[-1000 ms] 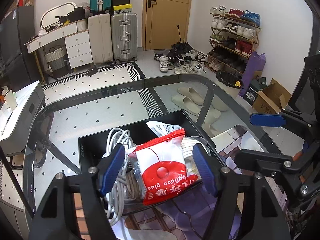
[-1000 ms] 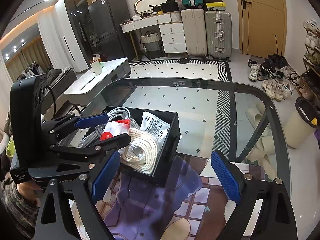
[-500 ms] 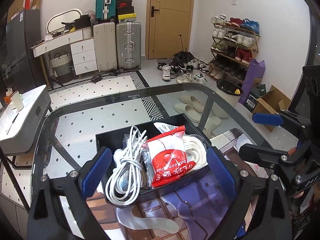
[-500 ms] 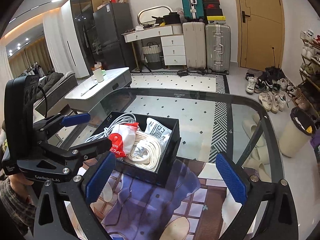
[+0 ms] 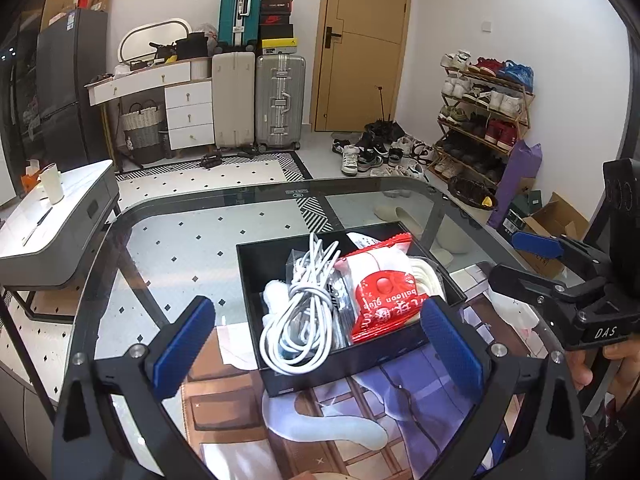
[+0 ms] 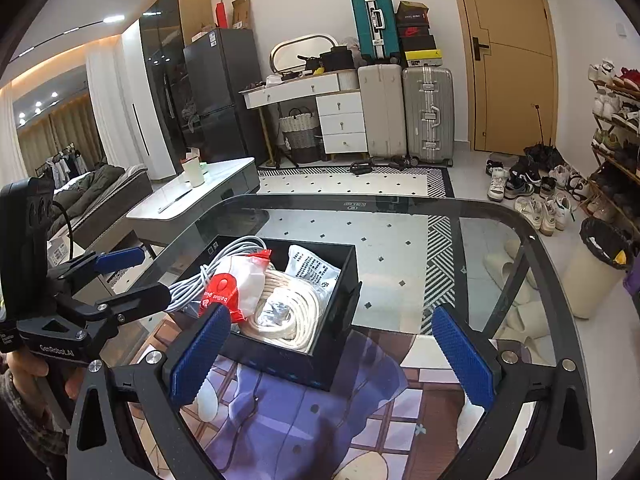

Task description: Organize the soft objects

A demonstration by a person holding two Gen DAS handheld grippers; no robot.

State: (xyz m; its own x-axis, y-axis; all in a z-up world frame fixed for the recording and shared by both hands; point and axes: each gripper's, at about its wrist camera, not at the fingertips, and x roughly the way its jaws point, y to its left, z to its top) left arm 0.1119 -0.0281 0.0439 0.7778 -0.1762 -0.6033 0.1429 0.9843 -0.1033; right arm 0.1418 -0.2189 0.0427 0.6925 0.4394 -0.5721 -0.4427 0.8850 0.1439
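Note:
A black box (image 5: 402, 346) (image 6: 340, 312) stands on a printed mat on the glass table. In it lie a red and white balloon glue packet (image 5: 380, 292) (image 6: 232, 288), a coiled white cable (image 5: 304, 316) (image 6: 208, 272), a white rope coil (image 6: 296, 316) and a white printed pouch (image 6: 312, 268). My left gripper (image 5: 318, 346) is open and empty, held back above the box's near side. My right gripper (image 6: 330, 356) is open and empty, near the box's right front corner. Each gripper shows in the other's view: the right one (image 5: 532, 260), the left one (image 6: 128, 276).
The glass table's (image 5: 192, 240) curved edge runs behind the box. The printed mat (image 6: 304, 420) covers the near part. Beyond are a white side table (image 6: 192, 204), suitcases (image 5: 256, 104), a shoe rack (image 5: 484, 112) and a bin (image 6: 600, 264).
My left gripper has let go of the red packet, opened wide and drawn back from the box. The packet now lies in the box. The right gripper stayed open and shifted slightly.

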